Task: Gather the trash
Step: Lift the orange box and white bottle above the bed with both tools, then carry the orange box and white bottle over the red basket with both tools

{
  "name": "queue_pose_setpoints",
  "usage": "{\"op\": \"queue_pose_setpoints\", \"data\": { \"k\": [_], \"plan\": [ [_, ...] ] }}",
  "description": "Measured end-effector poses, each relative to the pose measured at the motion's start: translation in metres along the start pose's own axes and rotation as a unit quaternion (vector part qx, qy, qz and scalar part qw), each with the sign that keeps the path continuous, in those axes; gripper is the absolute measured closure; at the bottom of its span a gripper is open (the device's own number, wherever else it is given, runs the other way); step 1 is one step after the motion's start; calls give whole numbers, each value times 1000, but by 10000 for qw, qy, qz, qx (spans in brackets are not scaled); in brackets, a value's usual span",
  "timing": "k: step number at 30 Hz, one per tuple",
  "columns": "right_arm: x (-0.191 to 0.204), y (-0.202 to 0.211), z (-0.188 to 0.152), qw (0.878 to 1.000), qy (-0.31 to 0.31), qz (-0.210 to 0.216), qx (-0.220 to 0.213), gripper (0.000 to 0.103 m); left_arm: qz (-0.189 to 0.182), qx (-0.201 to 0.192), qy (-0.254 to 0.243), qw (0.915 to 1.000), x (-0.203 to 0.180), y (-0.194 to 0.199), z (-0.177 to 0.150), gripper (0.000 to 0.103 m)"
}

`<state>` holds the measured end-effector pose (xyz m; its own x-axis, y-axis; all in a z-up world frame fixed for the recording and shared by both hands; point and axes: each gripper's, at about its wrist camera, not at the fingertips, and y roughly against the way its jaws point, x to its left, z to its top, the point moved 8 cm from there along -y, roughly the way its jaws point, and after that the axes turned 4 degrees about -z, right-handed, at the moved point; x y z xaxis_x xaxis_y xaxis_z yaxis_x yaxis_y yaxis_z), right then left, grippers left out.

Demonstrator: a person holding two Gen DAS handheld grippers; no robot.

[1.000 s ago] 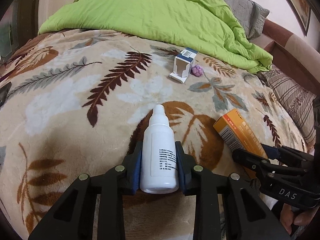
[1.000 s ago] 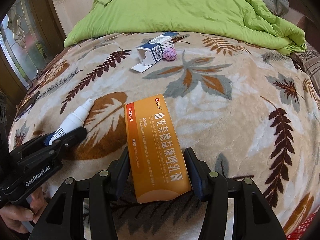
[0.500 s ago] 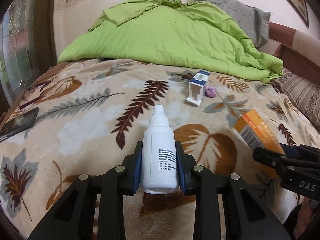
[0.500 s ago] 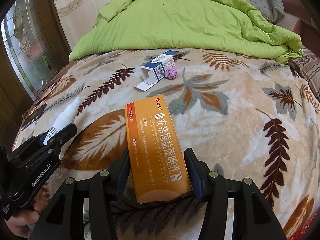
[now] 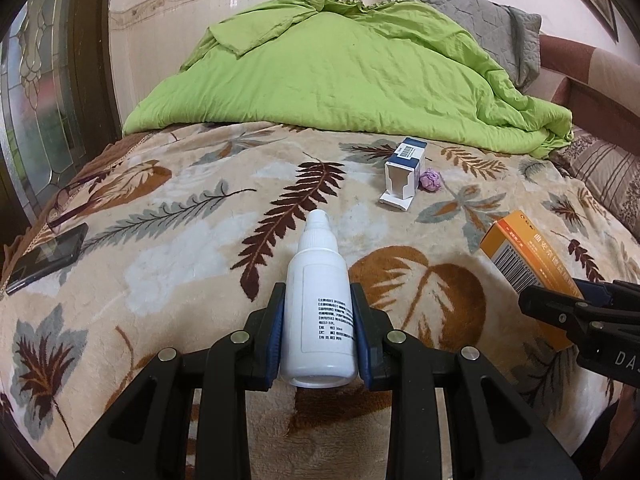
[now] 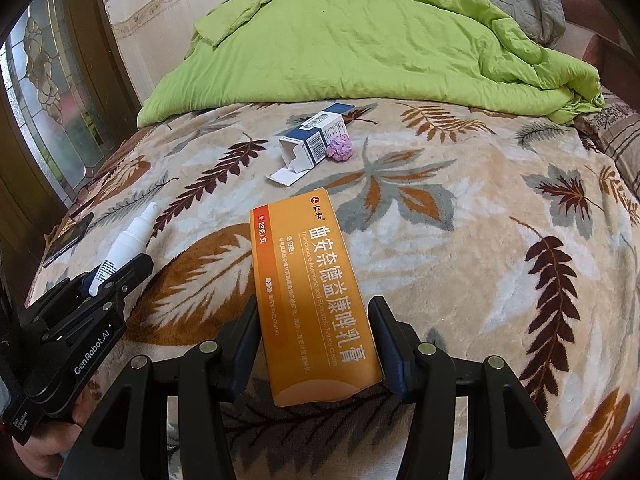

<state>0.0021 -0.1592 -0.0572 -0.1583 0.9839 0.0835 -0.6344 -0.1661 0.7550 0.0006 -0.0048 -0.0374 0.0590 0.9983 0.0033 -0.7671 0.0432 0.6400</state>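
Both grippers loaded, held above the bed. Left gripper (image 5: 318, 334) clamped on a white bottle (image 5: 318, 312), blue pads pressed to its flat sides, nozzle pointing forward; grip sits low on the body, likely so the narrow neck does not slip through. Right gripper (image 6: 316, 340) clamped on an orange box (image 6: 312, 292), long axis running forward, jaws across its width near the back end, so most of the box sticks out ahead.

Left on the leaf-print blanket (image 5: 160, 248): an open blue-and-white carton (image 5: 404, 178) lying on its side, flap out, with a crumpled purple wad (image 5: 430, 180) touching or just beside it. A phone (image 5: 44, 256) lies near the left edge, probably not trash. Green quilt (image 5: 340, 76) heaped behind.

No bin clearly visible; something red mesh-like at lower right of the right view, cannot tell what. Judgement: both loads need dropping before carton and wad.
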Motion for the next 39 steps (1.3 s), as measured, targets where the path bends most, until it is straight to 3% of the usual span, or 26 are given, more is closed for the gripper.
{"op": "queue_pose_setpoints", "data": {
  "k": [39],
  "plan": [
    [-4, 4, 1, 9999, -112, 0, -51, 46, -11, -62, -386, 9992, -19, 3, -1, 74]
  ]
}}
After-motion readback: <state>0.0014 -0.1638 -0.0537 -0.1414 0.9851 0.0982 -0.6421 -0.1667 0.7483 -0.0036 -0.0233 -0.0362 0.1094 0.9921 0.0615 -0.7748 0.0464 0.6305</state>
